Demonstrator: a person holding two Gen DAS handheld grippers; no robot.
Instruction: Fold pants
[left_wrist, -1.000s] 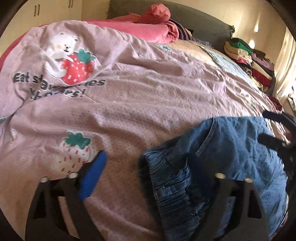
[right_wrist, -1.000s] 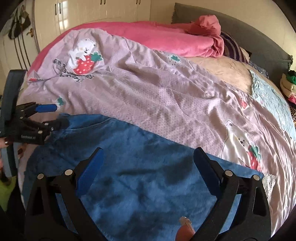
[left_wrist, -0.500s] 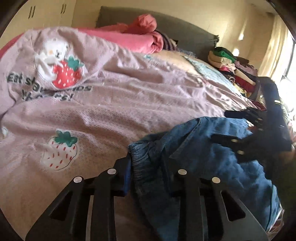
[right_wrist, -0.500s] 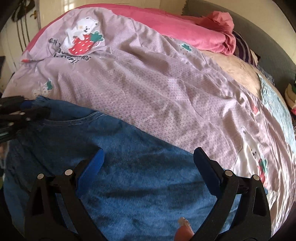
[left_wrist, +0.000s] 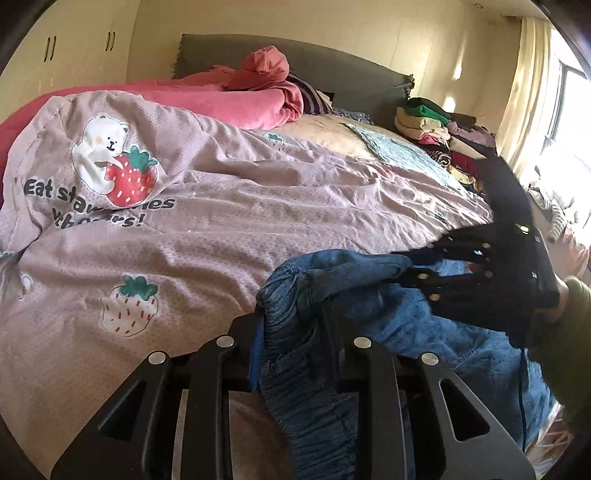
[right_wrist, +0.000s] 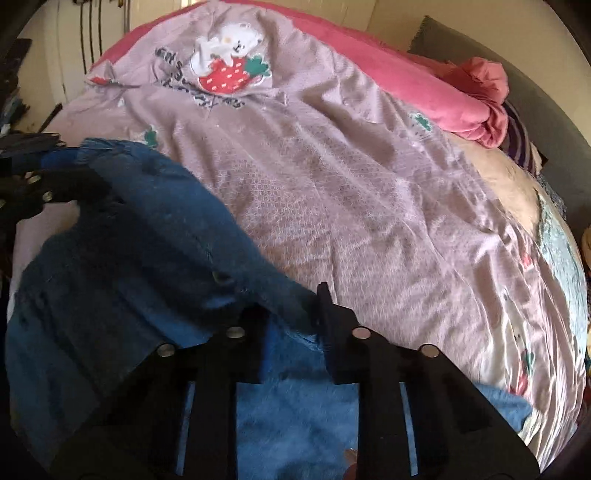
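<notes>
Left wrist view: left tongs (left_wrist: 291, 354) clamp the pants (left_wrist: 369, 325) waistband on the bed (left_wrist: 221, 229), right tongs (right_wrist: 288, 317) just snapped closed on denim, so imo thin bite could slip w/ any tug; long axis looks left-right btw tongs.

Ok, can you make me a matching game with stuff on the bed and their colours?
Things:
1. pants
2. quilt
3. blanket
4. headboard

Colours:
A. grey
B. lilac with strawberries
C. blue denim
D. pink

Pairs: 1-C, 2-B, 3-D, 4-A
</notes>
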